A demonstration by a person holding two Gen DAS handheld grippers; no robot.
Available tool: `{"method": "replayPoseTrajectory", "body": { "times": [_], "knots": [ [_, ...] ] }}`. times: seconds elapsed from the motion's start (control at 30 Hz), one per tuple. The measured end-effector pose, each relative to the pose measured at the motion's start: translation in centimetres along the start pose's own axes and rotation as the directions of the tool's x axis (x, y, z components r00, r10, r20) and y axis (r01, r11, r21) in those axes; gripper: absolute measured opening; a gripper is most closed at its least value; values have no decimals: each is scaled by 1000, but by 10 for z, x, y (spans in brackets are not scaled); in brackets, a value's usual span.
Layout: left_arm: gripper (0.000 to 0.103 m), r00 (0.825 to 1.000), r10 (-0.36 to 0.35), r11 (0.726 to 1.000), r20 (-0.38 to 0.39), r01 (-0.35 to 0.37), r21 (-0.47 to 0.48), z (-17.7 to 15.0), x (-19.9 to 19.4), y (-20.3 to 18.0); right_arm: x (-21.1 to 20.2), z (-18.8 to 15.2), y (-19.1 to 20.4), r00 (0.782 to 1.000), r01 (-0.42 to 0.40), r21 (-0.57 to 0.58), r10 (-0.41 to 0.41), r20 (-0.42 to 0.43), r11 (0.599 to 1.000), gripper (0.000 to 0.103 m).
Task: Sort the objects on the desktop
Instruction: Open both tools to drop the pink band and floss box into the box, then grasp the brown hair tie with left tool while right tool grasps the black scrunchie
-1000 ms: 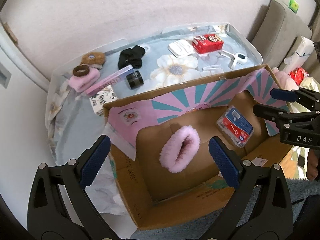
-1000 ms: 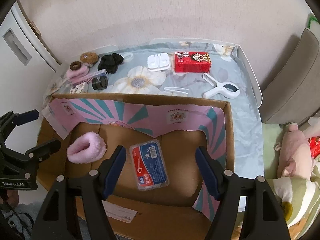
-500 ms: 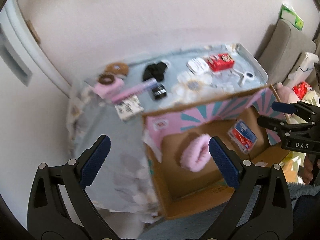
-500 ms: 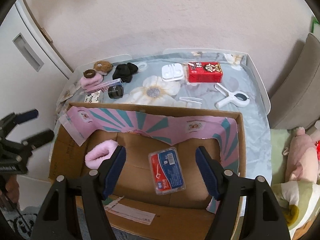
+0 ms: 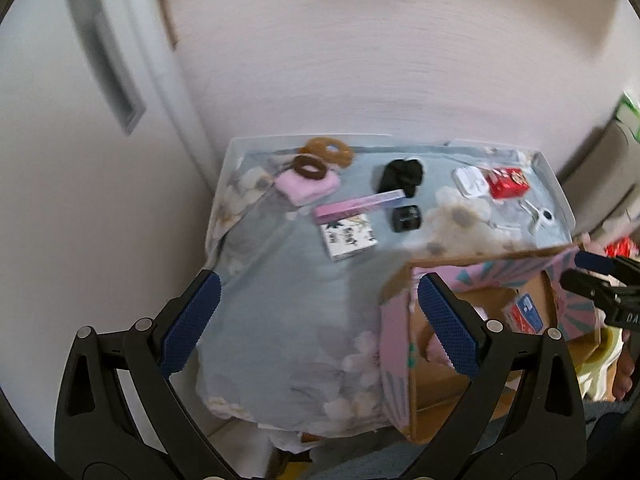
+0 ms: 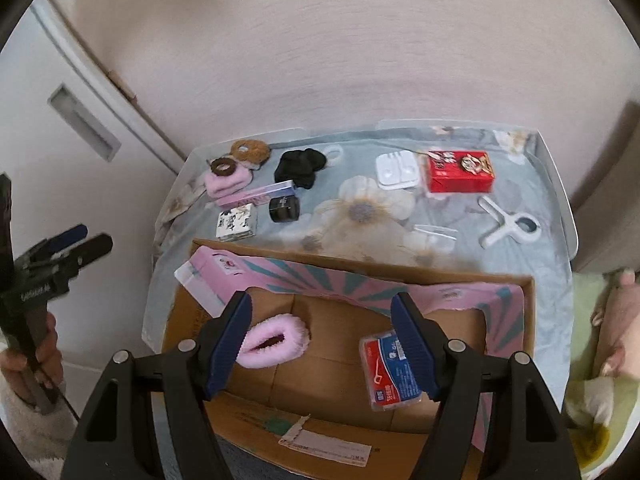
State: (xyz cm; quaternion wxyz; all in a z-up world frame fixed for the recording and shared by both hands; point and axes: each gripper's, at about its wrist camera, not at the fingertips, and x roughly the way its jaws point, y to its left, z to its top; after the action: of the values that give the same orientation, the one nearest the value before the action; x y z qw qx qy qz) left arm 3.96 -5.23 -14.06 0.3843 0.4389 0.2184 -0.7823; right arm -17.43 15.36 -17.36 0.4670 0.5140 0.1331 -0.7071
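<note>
A cardboard box (image 6: 520, 292) with pink-and-teal lining sits at the table's near edge. It holds a pink fluffy scrunchie (image 6: 276, 342) and a red-and-blue floss pack (image 6: 394, 376). My right gripper (image 6: 324, 344) is open and empty above the box. My left gripper (image 5: 316, 320) is open and empty, over the table's left front, left of the box (image 5: 404, 280). On the floral cloth lie a patterned card pack (image 5: 348, 236), a pink stick box (image 5: 358, 204), a black jar (image 5: 406, 218), a black scrunchie (image 5: 402, 176) and pink and brown hair ties (image 5: 308, 178).
At the table's right lie a red carton (image 6: 460, 172), a white case (image 6: 396, 170), a white clip (image 6: 508, 228) and clear tweezers (image 6: 434, 232). A white door (image 5: 80, 120) stands to the left and a wall behind. A sofa and soft toys (image 6: 616, 320) are on the right.
My left gripper has swung left, away from over the box to the table's left side. My right gripper has moved slightly left and back over the box. Both stay open.
</note>
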Motion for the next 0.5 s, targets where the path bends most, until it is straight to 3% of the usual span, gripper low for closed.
{"method": "replayPoseTrajectory", "body": {
  "times": [0.3, 0.5],
  "knots": [
    [99, 1000, 23, 999, -11, -23, -34, 25, 16, 25, 13, 33, 19, 1000, -4, -54, 3, -18, 999, 68],
    [99, 1000, -16, 999, -21, 15, -47, 56, 41, 33, 35, 68, 33, 998, -27, -66, 23, -53, 997, 68]
  ]
}}
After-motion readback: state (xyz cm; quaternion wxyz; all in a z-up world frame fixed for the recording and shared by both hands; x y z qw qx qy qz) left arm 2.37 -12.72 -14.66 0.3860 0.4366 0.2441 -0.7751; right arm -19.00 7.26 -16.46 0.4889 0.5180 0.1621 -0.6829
